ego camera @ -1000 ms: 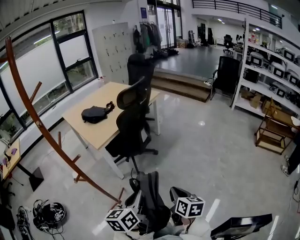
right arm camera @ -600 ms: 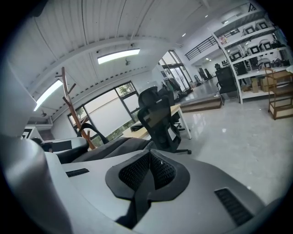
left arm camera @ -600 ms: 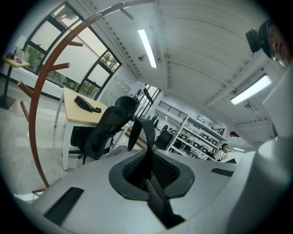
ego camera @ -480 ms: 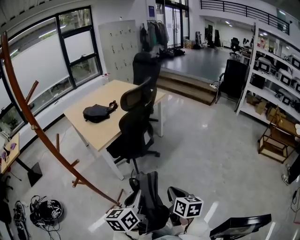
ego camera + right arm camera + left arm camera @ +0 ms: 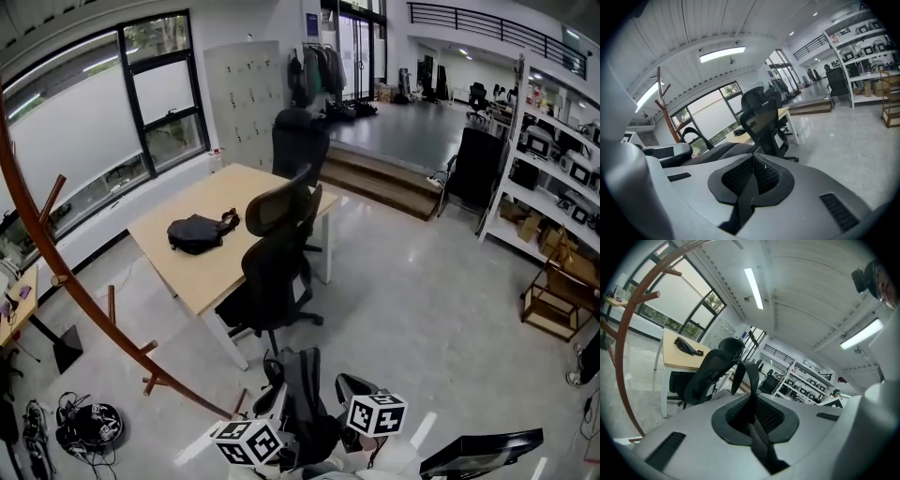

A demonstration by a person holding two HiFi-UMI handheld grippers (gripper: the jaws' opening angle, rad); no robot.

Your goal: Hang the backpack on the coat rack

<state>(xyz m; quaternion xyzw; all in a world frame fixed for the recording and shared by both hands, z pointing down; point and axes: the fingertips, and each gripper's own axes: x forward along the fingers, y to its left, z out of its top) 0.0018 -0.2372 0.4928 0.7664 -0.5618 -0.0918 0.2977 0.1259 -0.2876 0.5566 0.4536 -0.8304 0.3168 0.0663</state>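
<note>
A curved wooden coat rack (image 5: 618,357) is rising at the far left, its pegs sticking out toward the window wall and its foot reaching down to the floor near the backpack (image 5: 302,394). A tangle of black gear (image 5: 89,427) is lying on the floor to the left of that foot. The left gripper (image 5: 752,416) is clamping its jaws together on a dark strap (image 5: 751,380) of the backpack, which is looping up out of the pads. The backpack itself is hanging low at the bottom of the head view, between the two marker cubes and apart from the rack. The right gripper (image 5: 751,180) is likewise pinching its jaws tight on a strap (image 5: 745,197) that is running down between the pads. Beyond the backpack, a black office chair (image 5: 277,267) is standing against a light wooden table (image 5: 187,267), where a small black bag (image 5: 199,232) is lying near the window side. The pale floor (image 5: 422,309) is stretching wide to the right of the chair, while white shelves (image 5: 553,159) are lining the right wall. A dark flat panel (image 5: 483,450) is cutting in at the lower right edge.
</note>
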